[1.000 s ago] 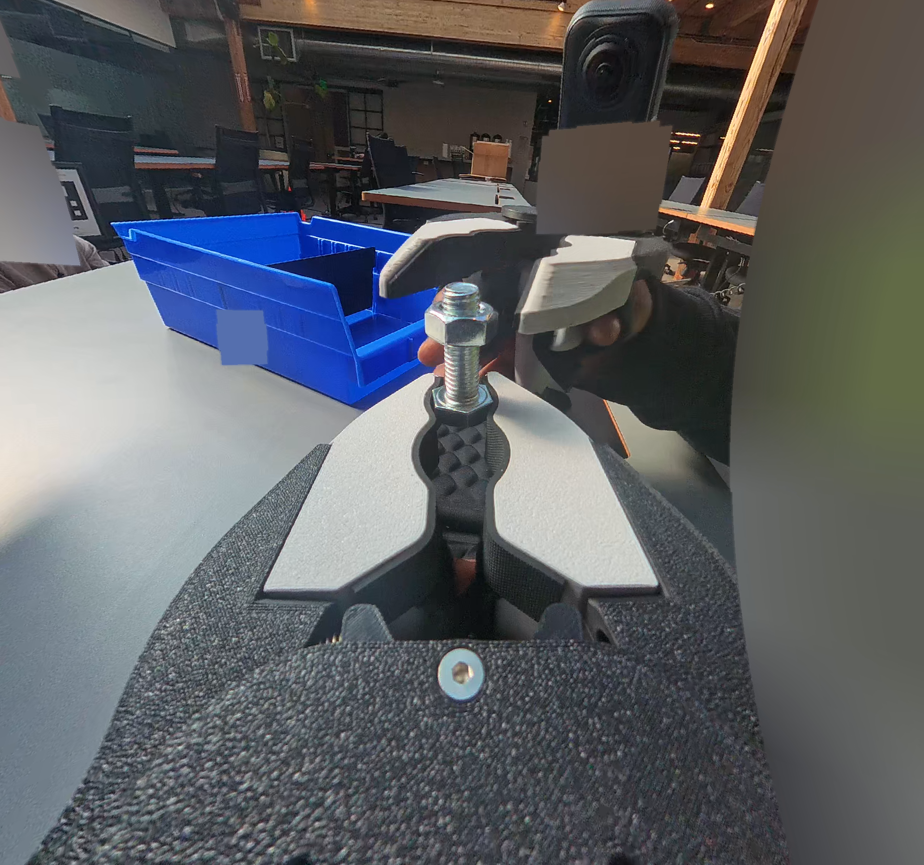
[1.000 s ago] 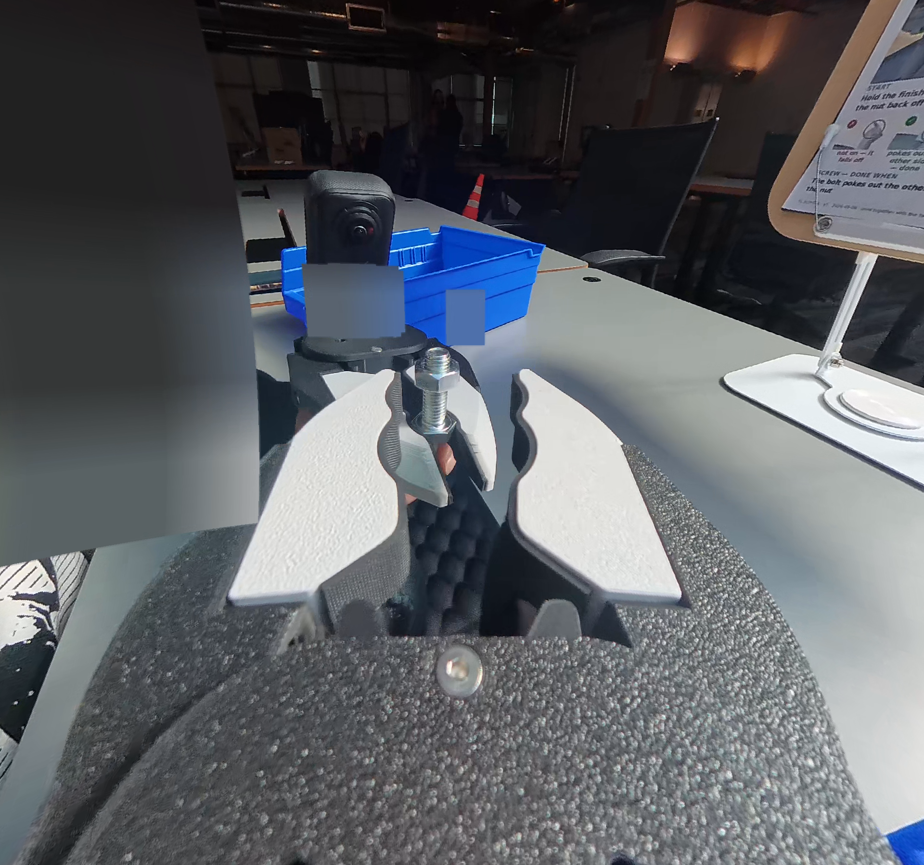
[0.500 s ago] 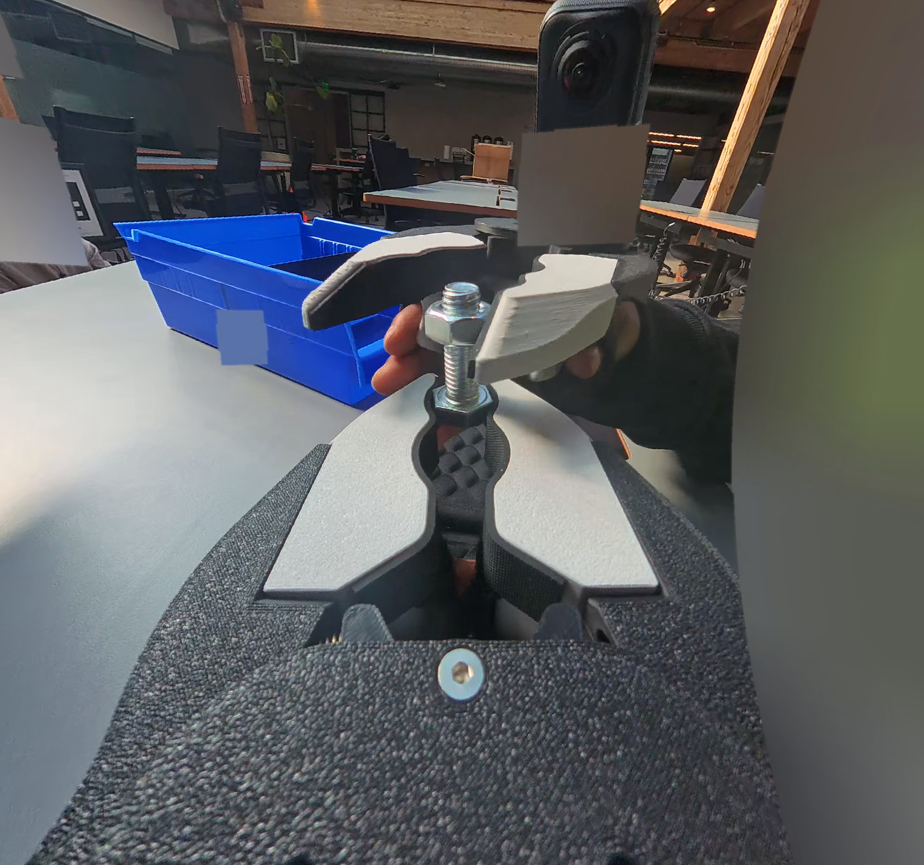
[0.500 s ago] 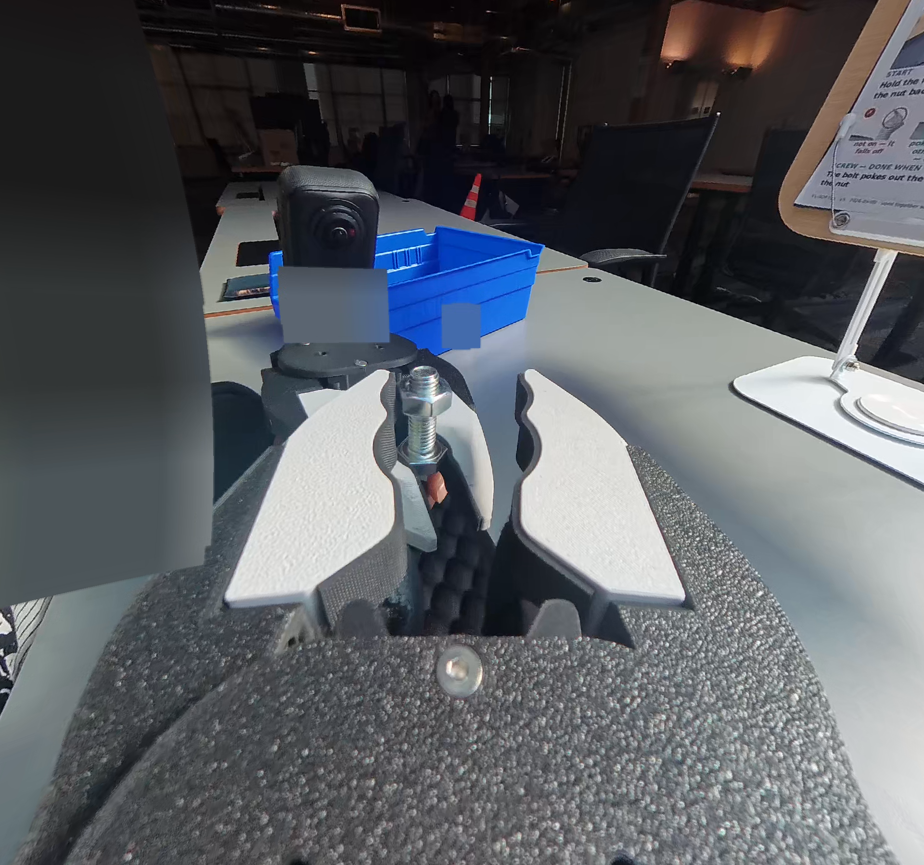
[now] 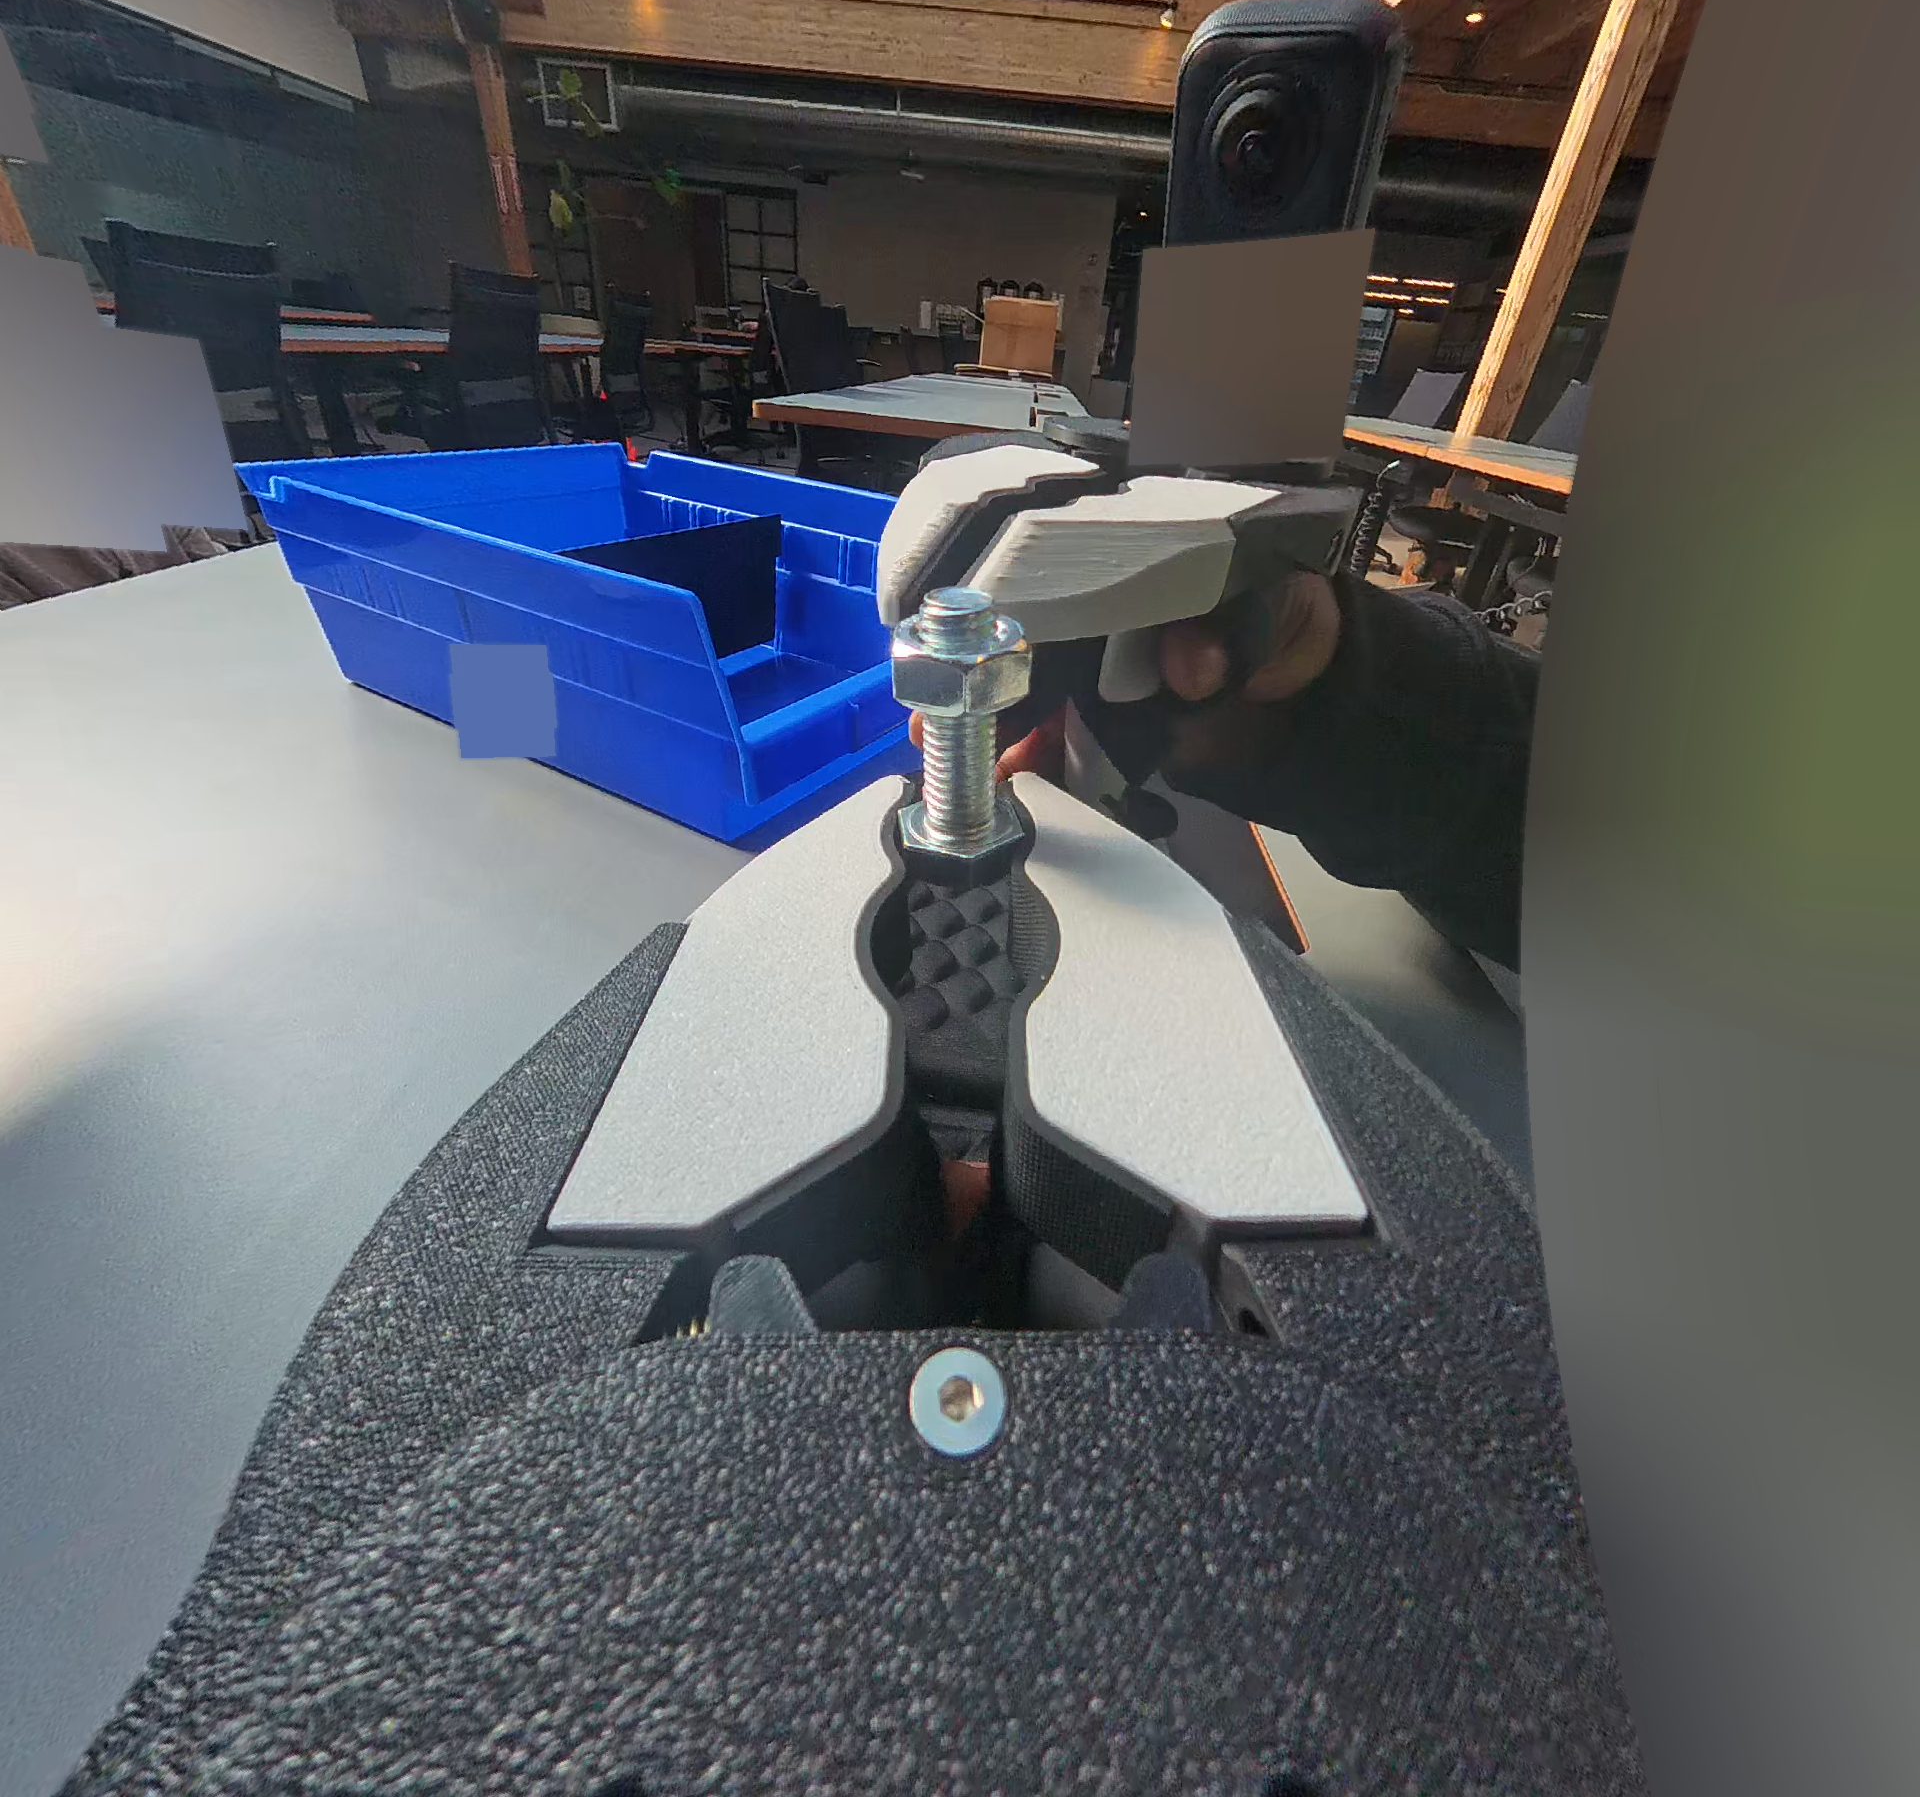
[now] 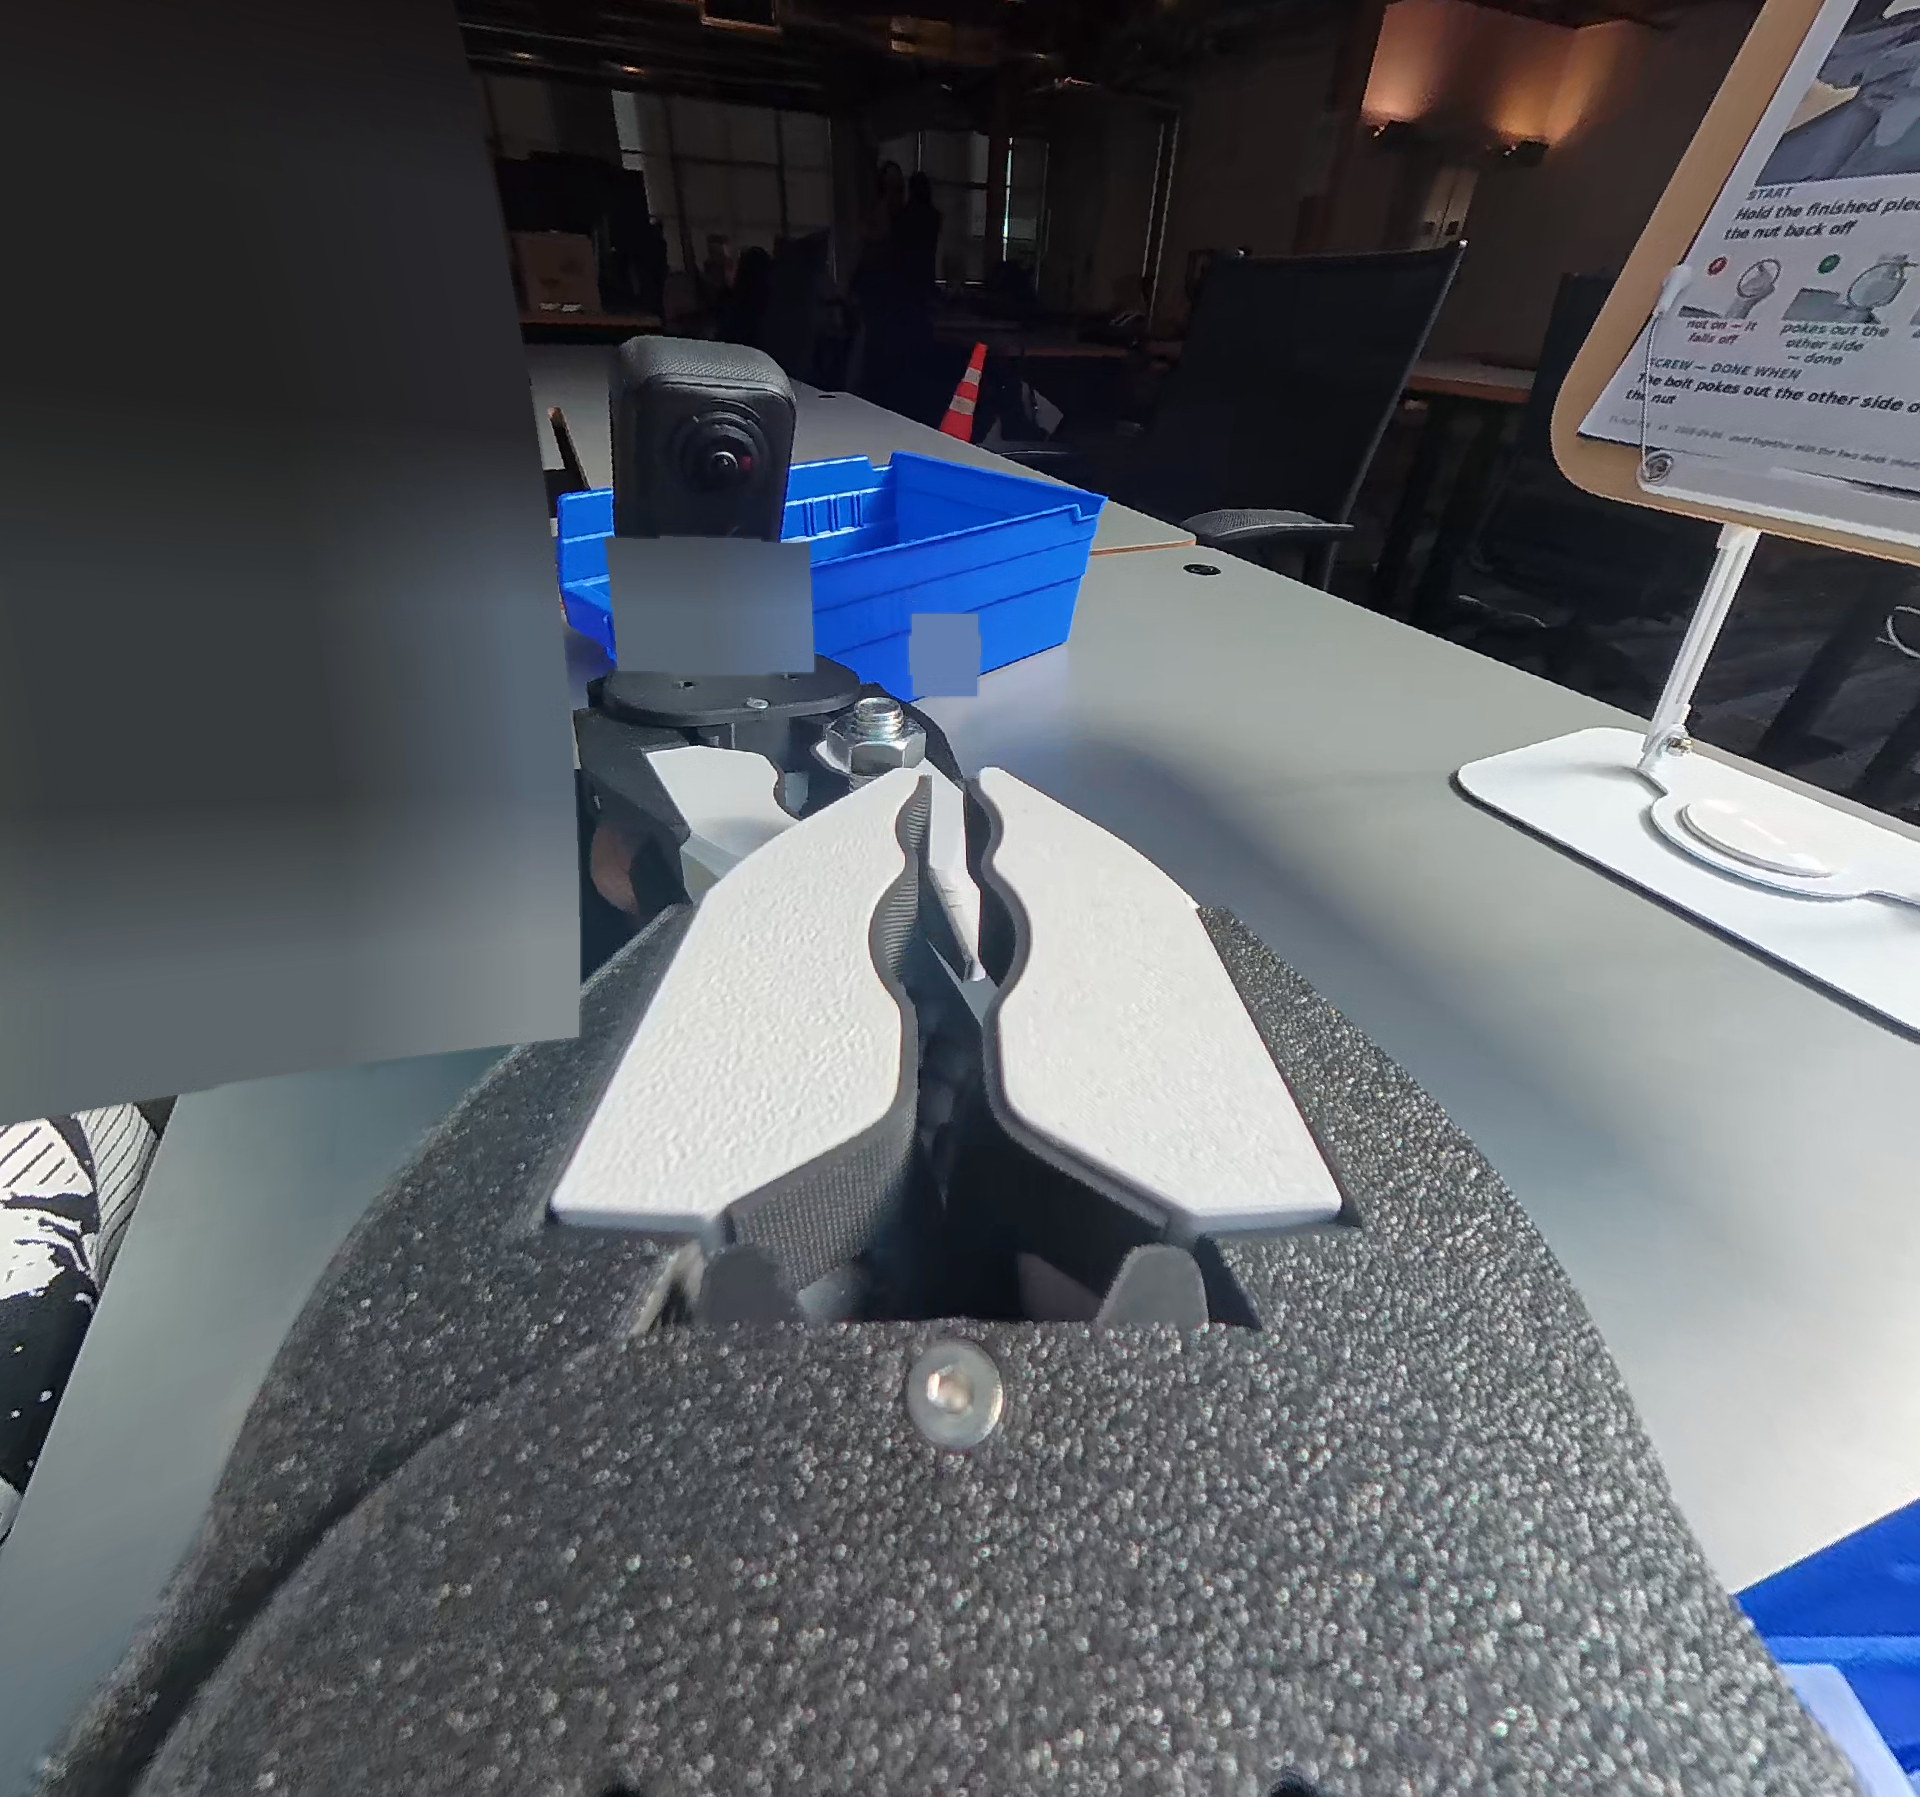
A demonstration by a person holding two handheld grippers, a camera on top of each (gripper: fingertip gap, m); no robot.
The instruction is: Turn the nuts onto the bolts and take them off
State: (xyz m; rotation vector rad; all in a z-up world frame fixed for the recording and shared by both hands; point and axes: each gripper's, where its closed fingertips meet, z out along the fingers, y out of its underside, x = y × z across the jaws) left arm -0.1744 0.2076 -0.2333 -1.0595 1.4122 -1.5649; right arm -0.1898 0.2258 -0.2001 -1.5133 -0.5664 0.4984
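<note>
A steel bolt (image 5: pixel 958 771) stands upright with its hex head clamped between the tips of my left gripper (image 5: pixel 961 802), which is shut on it. A hex nut (image 5: pixel 961 672) sits near the top of the thread, with the bolt's end poking just above it. My right gripper (image 5: pixel 940 575), held by a gloved hand (image 5: pixel 1351 729), hovers just above and behind the bolt's top, its fingers together and empty. In the right wrist view my right gripper (image 6: pixel 948 791) is shut, and the nut (image 6: pixel 876 745) shows just beyond its left tip.
A blue plastic bin (image 5: pixel 582 604) with a black divider stands on the grey table (image 5: pixel 260 916) behind the bolt, also in the right wrist view (image 6: pixel 935 542). A sign on a white stand (image 6: pixel 1714 854) is at the right. A blue object (image 6: pixel 1849 1664) shows at the bottom right corner. The grippers are tip to tip, or close to it.
My right gripper was open around the bolt and nut; it has closed and now sits higher, above the bolt's top. The left gripper still holds the bolt.
</note>
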